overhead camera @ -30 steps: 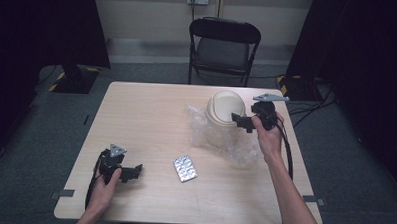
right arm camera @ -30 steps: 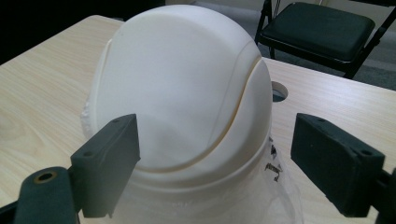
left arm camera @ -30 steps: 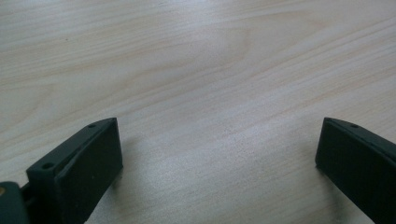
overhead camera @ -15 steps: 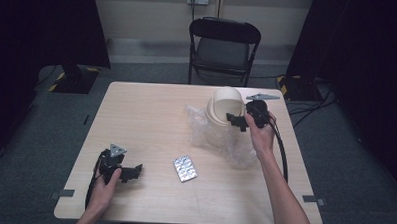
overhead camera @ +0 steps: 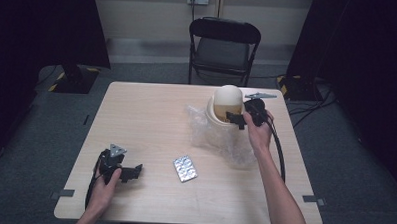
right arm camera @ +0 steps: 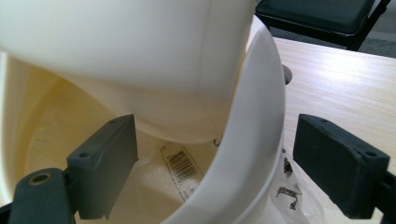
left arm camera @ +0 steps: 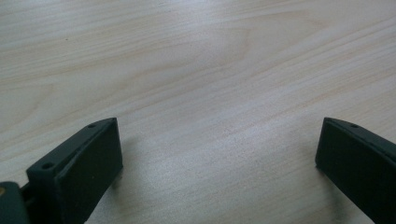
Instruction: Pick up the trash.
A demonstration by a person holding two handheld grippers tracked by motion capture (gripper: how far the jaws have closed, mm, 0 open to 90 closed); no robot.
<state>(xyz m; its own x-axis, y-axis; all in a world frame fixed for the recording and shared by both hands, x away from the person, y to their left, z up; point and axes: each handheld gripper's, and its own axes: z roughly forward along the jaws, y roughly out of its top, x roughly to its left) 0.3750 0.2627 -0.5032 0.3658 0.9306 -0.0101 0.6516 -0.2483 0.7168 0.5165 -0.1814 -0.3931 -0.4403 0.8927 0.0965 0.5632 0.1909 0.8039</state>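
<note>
A cream plastic bin (overhead camera: 227,108) with a tilted swing lid (right arm camera: 140,56) stood on the wooden table (overhead camera: 151,115), toward the two o'clock part of the tabletop in the high view. It sat on crumpled clear plastic wrap (overhead camera: 220,140), which spread out toward six o'clock from its base. The right gripper (overhead camera: 239,118) was at the bin's mouth, its jaws spread wide and straddling the rim (right arm camera: 252,140): one jaw inside the opening under the lid, the other outside the wall. The jaws had just been opening, and neither pad pressed on the rim. A printed label (right arm camera: 180,165) lay inside the bin.

A silver blister pack (overhead camera: 185,168) lay flat at about six o'clock. The left gripper (overhead camera: 129,172) rested at eight o'clock, jaws spread apart over bare wood. A black folding chair (overhead camera: 224,45) stood beyond the table at twelve o'clock.
</note>
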